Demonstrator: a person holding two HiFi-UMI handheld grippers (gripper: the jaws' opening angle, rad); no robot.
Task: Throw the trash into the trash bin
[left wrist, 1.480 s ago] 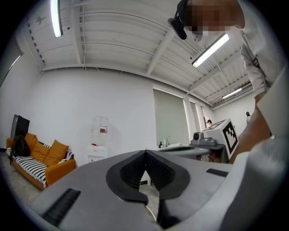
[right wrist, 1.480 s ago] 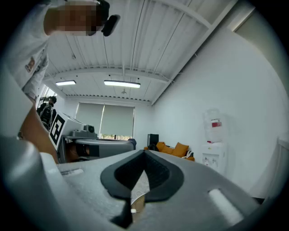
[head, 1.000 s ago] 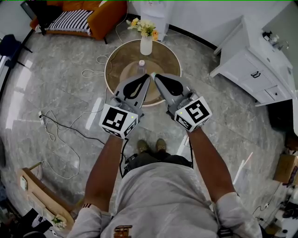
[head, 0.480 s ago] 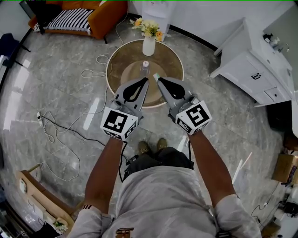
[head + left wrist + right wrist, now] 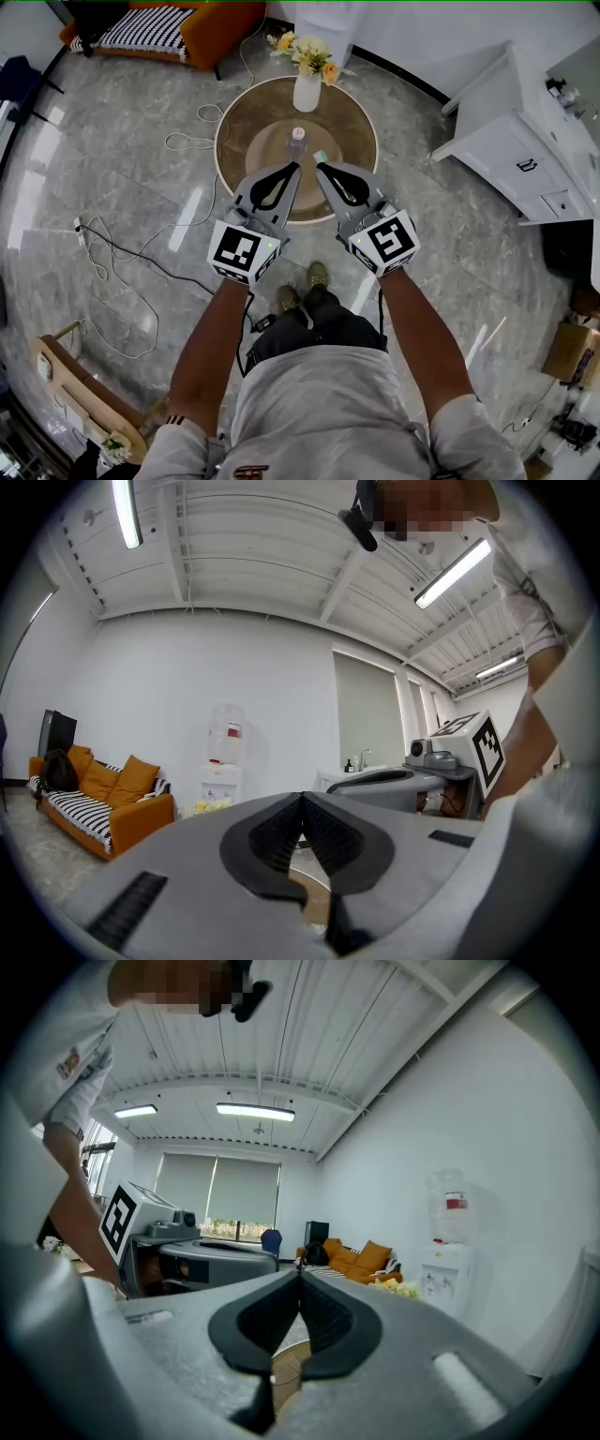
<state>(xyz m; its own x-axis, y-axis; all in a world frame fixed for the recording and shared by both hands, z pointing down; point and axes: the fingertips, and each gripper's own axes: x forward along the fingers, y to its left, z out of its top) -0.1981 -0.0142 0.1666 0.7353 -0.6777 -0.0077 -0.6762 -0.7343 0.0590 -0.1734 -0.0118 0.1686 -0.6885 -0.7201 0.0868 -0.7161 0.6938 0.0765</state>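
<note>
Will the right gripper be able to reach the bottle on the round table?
Probably yes: nothing stands between the right gripper and the bottle, but its jaws are shut and must open first.

Bottle [image 5: 298, 142] and flower vase [image 5: 307, 90] on round table [image 5: 352, 131] ahead; open floor [image 5: 122, 169] either side.

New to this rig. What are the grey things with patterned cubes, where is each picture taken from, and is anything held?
No robot: a person holds a claw tool in each hand; the cubes are part of them. The top-down picture comes from a camera on the person's head, showing the left claw and right claw pointing toward a round table. The other two pictures come from cameras riding on each claw, looking along its jaws. On the table stand a vase of flowers, a clear bottle and a small pale item I cannot identify. Both claws are shut and empty.
</note>
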